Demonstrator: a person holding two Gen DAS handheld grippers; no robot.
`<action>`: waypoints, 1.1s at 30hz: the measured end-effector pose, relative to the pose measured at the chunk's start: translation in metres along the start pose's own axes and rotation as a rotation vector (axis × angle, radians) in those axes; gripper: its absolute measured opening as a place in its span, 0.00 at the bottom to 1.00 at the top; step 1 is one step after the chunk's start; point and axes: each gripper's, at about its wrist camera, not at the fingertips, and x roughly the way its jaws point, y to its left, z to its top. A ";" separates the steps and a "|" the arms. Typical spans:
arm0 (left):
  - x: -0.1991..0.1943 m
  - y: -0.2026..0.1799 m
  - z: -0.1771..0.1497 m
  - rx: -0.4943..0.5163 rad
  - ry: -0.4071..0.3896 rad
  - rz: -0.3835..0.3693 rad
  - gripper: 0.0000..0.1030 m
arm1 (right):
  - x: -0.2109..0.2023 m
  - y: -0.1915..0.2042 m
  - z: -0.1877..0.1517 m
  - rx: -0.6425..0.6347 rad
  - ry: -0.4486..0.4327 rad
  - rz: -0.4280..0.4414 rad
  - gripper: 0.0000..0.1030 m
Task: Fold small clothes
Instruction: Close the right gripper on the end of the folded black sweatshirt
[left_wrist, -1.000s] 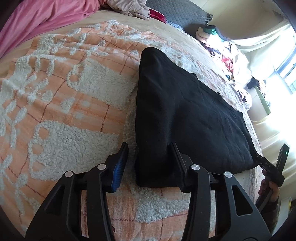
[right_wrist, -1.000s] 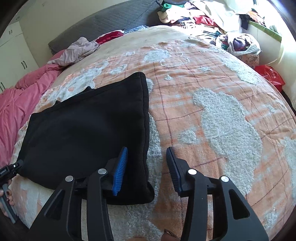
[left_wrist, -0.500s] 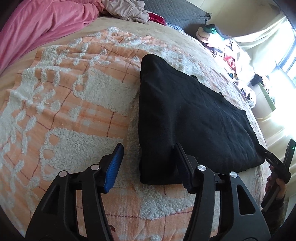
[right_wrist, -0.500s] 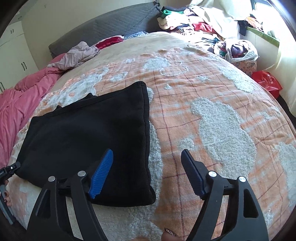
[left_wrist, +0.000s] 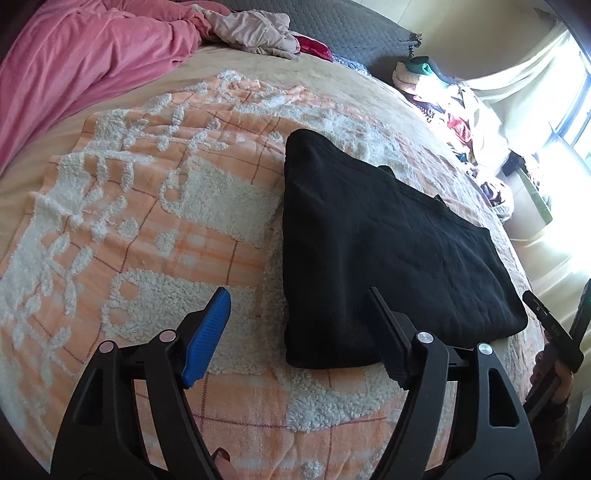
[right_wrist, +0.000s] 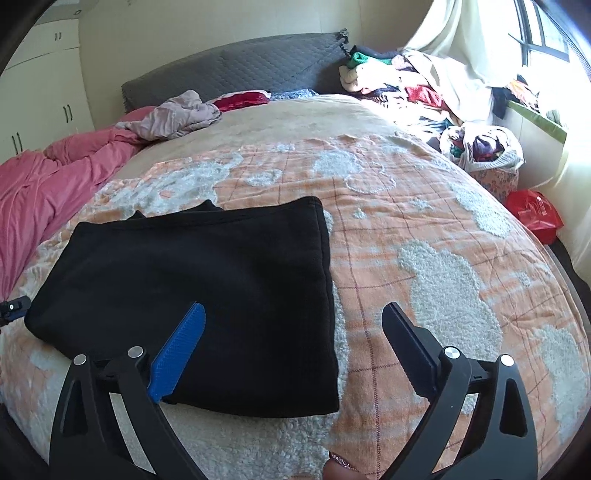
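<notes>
A black garment (left_wrist: 388, 251), folded into a flat rectangle, lies on the orange-and-white blanket (left_wrist: 147, 229). My left gripper (left_wrist: 295, 295) hovers over its near left corner. The jaws are opening; the corner lies between them and neither pad presses on it. The right wrist view shows the same garment (right_wrist: 207, 280) with my right gripper (right_wrist: 293, 308) above its near right corner. These jaws are opening wide too, and the blue pad (right_wrist: 181, 350) is clear of the cloth. Each gripper shows at the other view's edge: right gripper (left_wrist: 561, 306), left gripper (right_wrist: 14, 306).
A pink duvet (right_wrist: 55, 184) lies bunched along the bed's left side, with a crumpled pale garment (right_wrist: 177, 114) near the grey headboard (right_wrist: 240, 66). Piled clothes (right_wrist: 424, 85) and a red bag (right_wrist: 532, 214) sit beyond the bed's right edge, near the window.
Both grippers' jaws have spread much wider. Both have drawn back slightly from the garment's near corners, the right one lifting a little. The garment has stayed flat and still.
</notes>
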 end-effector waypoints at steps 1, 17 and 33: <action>-0.001 0.000 0.000 0.000 -0.004 0.002 0.69 | -0.002 0.004 0.000 -0.017 -0.009 0.006 0.93; -0.002 0.023 0.009 -0.052 -0.013 0.098 0.91 | -0.007 0.147 -0.025 -0.340 -0.002 0.234 0.95; 0.007 0.043 0.030 -0.091 -0.028 0.168 0.91 | 0.030 0.300 -0.060 -0.694 0.036 0.227 0.95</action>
